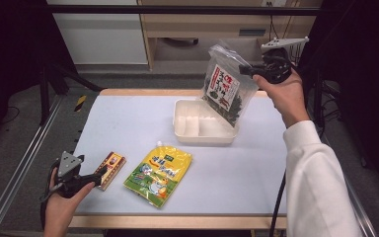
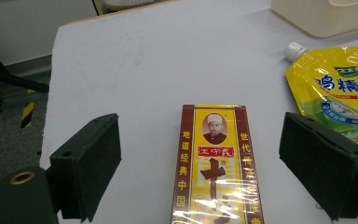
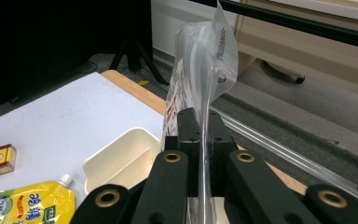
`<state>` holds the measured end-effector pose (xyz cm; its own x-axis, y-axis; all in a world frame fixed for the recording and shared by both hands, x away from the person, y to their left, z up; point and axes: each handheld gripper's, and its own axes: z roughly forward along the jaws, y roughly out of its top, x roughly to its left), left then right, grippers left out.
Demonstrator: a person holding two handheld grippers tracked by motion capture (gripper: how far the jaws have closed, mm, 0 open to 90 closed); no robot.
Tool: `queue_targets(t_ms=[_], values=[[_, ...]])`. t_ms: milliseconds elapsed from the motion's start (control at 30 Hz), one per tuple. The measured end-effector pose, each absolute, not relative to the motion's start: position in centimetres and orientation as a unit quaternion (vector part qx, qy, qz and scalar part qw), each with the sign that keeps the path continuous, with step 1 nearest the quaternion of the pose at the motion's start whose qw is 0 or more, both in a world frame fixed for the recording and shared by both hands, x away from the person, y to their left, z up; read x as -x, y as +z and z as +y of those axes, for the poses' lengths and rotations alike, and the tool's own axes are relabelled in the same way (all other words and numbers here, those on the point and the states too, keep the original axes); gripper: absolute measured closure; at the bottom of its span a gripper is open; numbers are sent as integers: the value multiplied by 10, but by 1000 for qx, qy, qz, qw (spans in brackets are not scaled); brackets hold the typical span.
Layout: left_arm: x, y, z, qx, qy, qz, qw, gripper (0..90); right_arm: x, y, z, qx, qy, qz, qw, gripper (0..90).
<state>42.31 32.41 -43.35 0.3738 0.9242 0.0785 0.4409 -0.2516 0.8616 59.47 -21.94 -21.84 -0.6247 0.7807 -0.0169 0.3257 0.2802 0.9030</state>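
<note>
My right gripper (image 1: 249,70) is shut on the upper edge of a clear seaweed bag (image 1: 225,89) with a red and white label, holding it above the cream tray (image 1: 187,132). In the right gripper view the bag (image 3: 204,60) rises from between the closed jaws. A small yellow and brown spice box (image 1: 110,170) lies at the table's front left. My left gripper (image 1: 97,176) stands open around the box's near end, and in the left gripper view the box (image 2: 214,163) lies between the two pads without touching them. A yellow spouted pouch (image 1: 160,173) lies beside the box.
The white table top (image 1: 128,123) has a wooden edge. The tray has two compartments and stands at the back centre. Metal frame rails (image 1: 24,158) run along the left and right sides. A shelf unit stands beyond the table.
</note>
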Motion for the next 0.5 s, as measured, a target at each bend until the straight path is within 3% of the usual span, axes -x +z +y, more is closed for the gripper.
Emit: queue_targets(t_ms=[500], values=[[-423, -434, 324, -731, 306, 467, 392, 124, -605, -237, -228, -374, 486, 757, 225, 885]])
